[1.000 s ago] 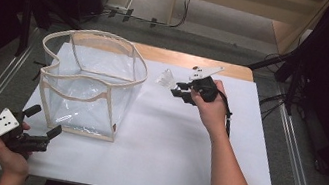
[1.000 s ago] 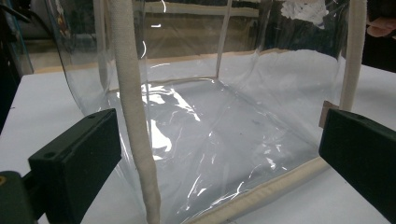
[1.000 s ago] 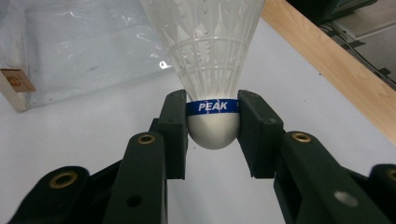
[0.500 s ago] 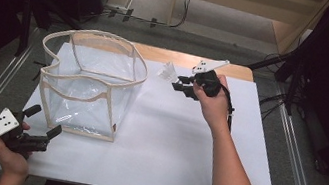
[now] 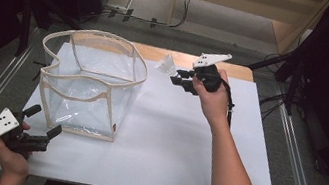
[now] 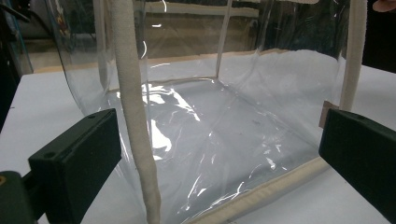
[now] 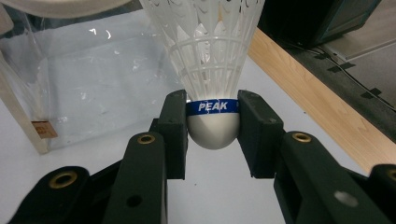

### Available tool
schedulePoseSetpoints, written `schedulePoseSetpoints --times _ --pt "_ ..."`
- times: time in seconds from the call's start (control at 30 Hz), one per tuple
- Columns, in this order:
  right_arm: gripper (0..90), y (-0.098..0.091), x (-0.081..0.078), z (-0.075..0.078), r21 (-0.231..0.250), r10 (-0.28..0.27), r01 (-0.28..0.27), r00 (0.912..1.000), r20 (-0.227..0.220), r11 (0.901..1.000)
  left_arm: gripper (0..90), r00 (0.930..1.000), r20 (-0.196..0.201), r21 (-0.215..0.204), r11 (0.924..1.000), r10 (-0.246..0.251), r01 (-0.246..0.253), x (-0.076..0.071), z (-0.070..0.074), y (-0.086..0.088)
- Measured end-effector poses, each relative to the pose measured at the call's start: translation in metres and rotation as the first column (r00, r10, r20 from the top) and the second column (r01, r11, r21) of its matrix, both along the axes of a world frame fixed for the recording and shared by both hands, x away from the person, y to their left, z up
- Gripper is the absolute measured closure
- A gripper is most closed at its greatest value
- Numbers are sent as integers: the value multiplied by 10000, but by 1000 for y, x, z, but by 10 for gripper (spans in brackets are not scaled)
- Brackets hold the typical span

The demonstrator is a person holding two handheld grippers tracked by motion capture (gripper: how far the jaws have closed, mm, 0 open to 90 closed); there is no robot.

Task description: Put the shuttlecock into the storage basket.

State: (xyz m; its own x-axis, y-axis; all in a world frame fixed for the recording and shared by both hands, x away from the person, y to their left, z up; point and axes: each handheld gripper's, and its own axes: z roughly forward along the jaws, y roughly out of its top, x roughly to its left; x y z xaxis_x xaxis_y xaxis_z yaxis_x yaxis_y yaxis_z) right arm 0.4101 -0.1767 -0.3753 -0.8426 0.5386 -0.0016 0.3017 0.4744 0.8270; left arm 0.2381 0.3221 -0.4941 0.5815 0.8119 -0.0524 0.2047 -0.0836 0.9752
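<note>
White feathers crush easily, so your right gripper point(image 7: 212, 135) rightly pinches the featherlight shuttlecock point(image 7: 210, 70) by its firm cork, just beside the clear bag point(image 5: 90, 85) (left gripper point(image 5: 42, 129) gapes empty).

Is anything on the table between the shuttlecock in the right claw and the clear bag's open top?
Nothing visible blocks the way. The right claw is shut on the shuttlecock near the table's far edge, and only bare white table lies between it and the clear bag, whose beige rim stands open. The left claw waits open at the bag's near corner.
</note>
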Motion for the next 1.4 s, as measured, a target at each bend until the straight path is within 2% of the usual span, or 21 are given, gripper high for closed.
schedulePoseSetpoints --times 0.4,0.57,0.83,1.4 --pt "627 6 0 12 174 125 -126 9999 65 9998 0 10000 -7 -1 10000 -3 3 0 0 0" --pt "627 9 1 17 410 198 -203 9997 115 9990 0 10000 -4 -6 10000 -9 9 0 0 0" --pt "626 18 -3 26 364 346 -358 9988 334 9987 0 10000 10 -40 10000 5 -5 0 0 0" --pt "626 34 -5 44 605 661 -698 9959 617 9957 0 10000 8 -32 10000 -21 21 0 0 0"
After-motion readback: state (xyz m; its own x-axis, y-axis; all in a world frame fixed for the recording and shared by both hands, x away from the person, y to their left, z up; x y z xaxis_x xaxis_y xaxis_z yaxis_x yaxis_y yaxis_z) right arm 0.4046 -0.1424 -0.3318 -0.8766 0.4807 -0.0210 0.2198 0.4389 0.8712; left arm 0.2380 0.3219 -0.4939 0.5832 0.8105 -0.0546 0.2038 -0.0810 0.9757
